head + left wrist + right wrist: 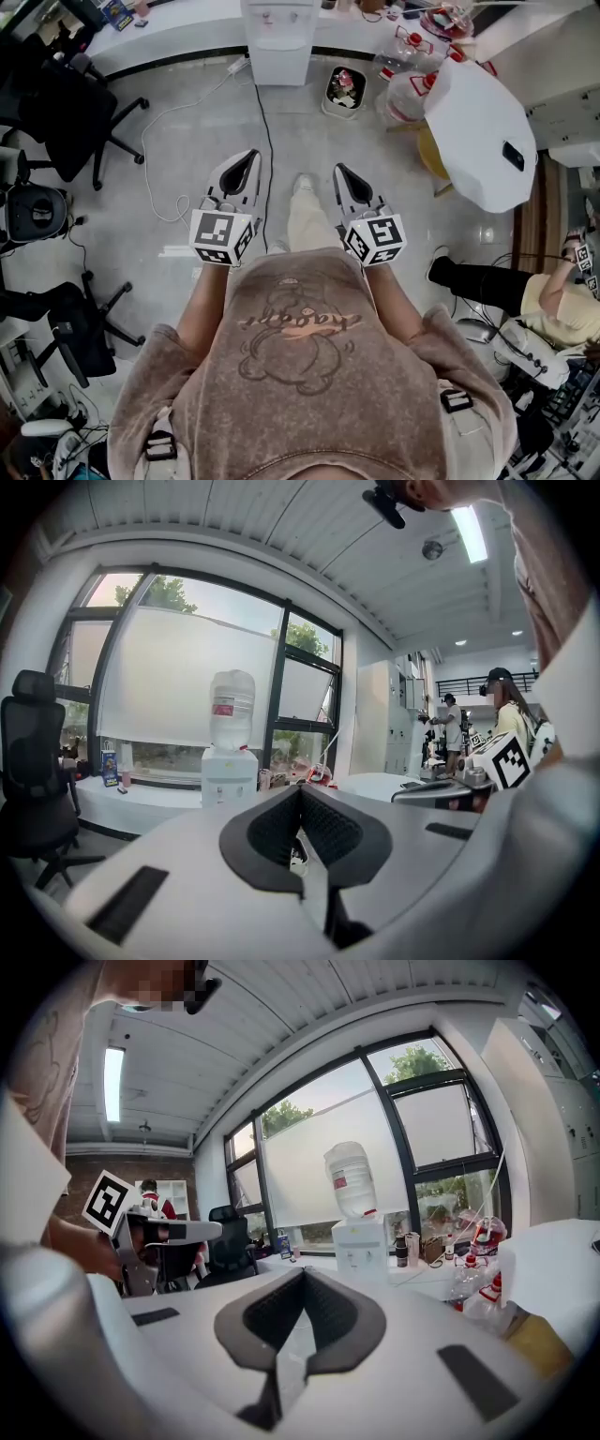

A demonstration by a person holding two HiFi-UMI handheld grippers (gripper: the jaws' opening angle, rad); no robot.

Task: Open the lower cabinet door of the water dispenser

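The white water dispenser (279, 42) stands against the far counter, well ahead of both grippers across open floor. In the left gripper view the dispenser (230, 778) carries an upturned clear bottle (232, 708). The right gripper view shows the same dispenser (361, 1244) and bottle (350, 1180). Its lower cabinet is hidden behind the jaws in both gripper views. My left gripper (251, 156) and right gripper (339, 169) are held side by side at waist height, pointing at the dispenser. Both are shut with nothing between their jaws: the left gripper (300, 791) and the right gripper (304, 1274).
A black cable (263, 122) runs across the floor from the dispenser. A small bin (344, 91) and clear water jugs (412, 89) sit to its right, beside a white round table (483, 131). Office chairs (66, 122) stand at the left. A person (553, 300) sits at the right.
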